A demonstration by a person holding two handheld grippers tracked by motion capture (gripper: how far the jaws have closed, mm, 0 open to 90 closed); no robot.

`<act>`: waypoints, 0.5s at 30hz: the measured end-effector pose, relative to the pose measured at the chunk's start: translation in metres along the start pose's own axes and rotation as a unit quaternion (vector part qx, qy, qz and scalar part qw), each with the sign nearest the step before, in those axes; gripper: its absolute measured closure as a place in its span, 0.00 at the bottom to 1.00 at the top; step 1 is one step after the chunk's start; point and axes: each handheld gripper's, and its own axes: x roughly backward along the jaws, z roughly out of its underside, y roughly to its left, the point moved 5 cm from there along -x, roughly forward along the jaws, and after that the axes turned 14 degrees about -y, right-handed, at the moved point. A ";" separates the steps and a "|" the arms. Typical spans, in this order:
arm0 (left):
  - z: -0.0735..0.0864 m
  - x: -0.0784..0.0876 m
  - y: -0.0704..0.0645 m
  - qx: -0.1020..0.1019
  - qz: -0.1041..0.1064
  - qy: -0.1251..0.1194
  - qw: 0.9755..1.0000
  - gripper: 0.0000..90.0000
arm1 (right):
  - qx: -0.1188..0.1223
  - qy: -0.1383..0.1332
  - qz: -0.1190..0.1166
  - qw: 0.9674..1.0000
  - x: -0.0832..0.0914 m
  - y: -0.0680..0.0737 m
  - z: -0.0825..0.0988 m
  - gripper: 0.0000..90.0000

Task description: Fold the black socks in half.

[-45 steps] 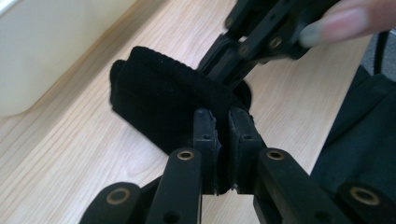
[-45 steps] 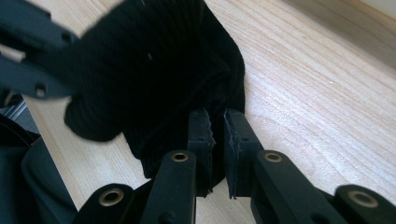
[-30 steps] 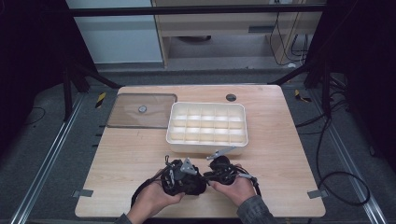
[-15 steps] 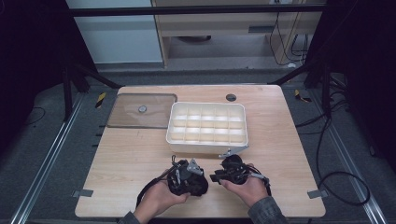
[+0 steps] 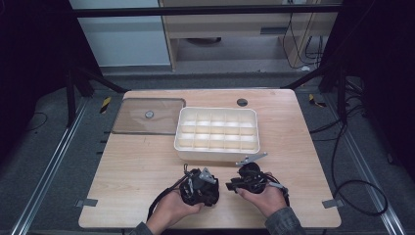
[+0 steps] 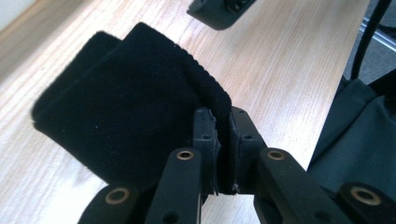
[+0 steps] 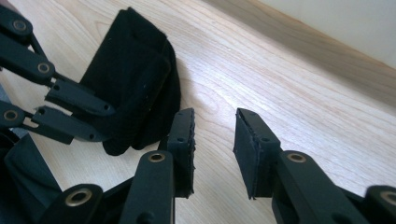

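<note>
A folded black knitted cloth (image 6: 121,107) lies on the wooden table near its front edge. My left gripper (image 6: 223,126) is shut on the cloth's folded edge, which is pinched between the pads. In the right gripper view the cloth (image 7: 135,93) sits to the left with the left gripper's jaws on it. My right gripper (image 7: 215,130) is open beside the cloth, with bare wood between its jaws. In the high view the left gripper (image 5: 198,186) and right gripper (image 5: 234,185) sit side by side, a small gap between them.
A white tray (image 5: 218,152) divided into several compartments stands mid-table, just beyond the grippers. A clear flat lid (image 5: 147,115) lies to its left, and a small dark round disc (image 5: 242,102) sits behind it. Bare wood stretches left and right of the hands.
The right hand has slid to the right, away from the left gripper, widening the gap between them. The left gripper has stayed shut on the cloth, almost still.
</note>
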 end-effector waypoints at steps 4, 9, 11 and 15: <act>0.000 -0.004 -0.002 0.005 0.005 -0.003 1.000 0.92 | -0.005 -0.002 0.003 1.000 0.002 -0.004 0.001 0.76; 0.000 -0.009 -0.004 0.010 0.010 -0.006 1.000 0.91 | -0.008 -0.003 0.005 1.000 0.004 -0.007 0.003 0.76; 0.001 -0.011 -0.005 0.012 0.011 -0.006 1.000 0.92 | -0.009 -0.002 0.007 1.000 0.005 -0.008 0.004 0.76; 0.001 -0.013 -0.006 0.004 0.012 -0.003 1.000 0.92 | -0.011 -0.002 0.010 1.000 0.006 -0.010 0.005 0.76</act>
